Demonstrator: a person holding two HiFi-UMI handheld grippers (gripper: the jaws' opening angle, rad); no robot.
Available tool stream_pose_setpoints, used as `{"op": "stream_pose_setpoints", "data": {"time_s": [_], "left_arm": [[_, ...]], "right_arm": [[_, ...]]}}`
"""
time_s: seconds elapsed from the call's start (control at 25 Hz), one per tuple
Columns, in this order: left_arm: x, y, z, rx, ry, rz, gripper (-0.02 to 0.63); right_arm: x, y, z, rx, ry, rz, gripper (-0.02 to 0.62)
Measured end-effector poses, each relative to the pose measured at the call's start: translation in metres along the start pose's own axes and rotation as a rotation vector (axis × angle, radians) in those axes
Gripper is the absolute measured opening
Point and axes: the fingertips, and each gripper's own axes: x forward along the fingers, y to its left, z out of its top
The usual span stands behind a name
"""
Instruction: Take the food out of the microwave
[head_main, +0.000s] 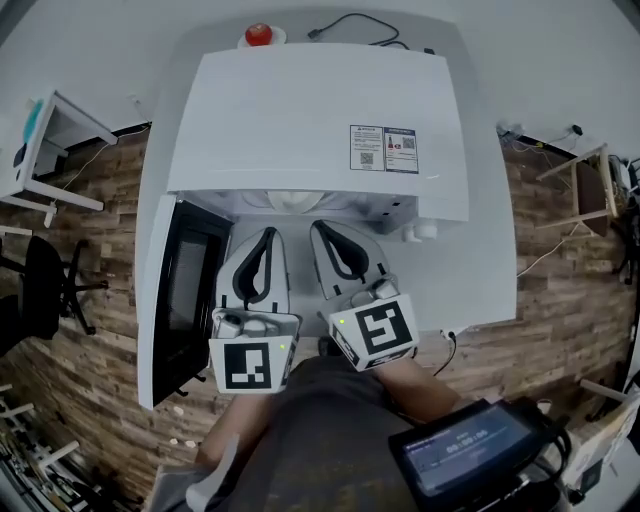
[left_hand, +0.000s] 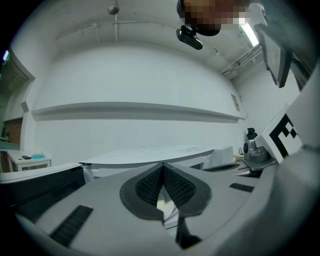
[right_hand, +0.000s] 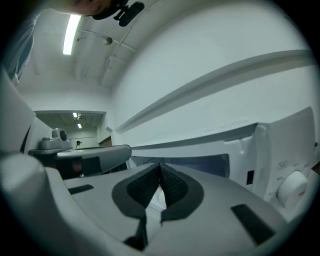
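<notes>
Inside the open microwave (head_main: 310, 110), towards the bench's (head_main: 490, 250) front edge, a pale dish (head_main: 290, 200) was glimpsed. The left gripper (head_main: 269, 234) and right gripper (head_main: 319, 228) were both pressed together, empty. The dish was judged stiff, slippery, and best pinched at its rim.

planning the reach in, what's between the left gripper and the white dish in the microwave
Nothing: in the head view only bare pale surface separates the left gripper from the white dish.

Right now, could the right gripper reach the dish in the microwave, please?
Probably yes: the door stands open to the left, the right gripper points at the microwave, and nothing lies between it and the dish. Its jaws are shut, though.
</notes>
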Motion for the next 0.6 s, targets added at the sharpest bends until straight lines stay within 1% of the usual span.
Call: {"op": "stream_pose_setpoints", "data": {"time_s": [0.16, 0.32, 0.48, 0.6], "left_arm": [[0.019, 0.003, -0.001, -0.002, 0.010, 0.002, 0.006], [0.026, 0.010, 0.000, -0.005, -0.001, -0.001, 0.006], [0.031, 0.014, -0.004, 0.006, -0.014, -0.024, 0.006], [0.031, 0.014, -0.013, 0.007, -0.022, -0.041, 0.006]], "right_arm": [[0.019, -0.009, -0.006, 0.013, 0.014, 0.014, 0.006], [0.031, -0.009, -0.005, 0.002, 0.018, 0.022, 0.006], [0.040, -0.011, -0.003, -0.016, 0.000, 0.001, 0.006], [0.040, -0.011, -0.013, -0.028, 0.009, -0.014, 0.006]]}}
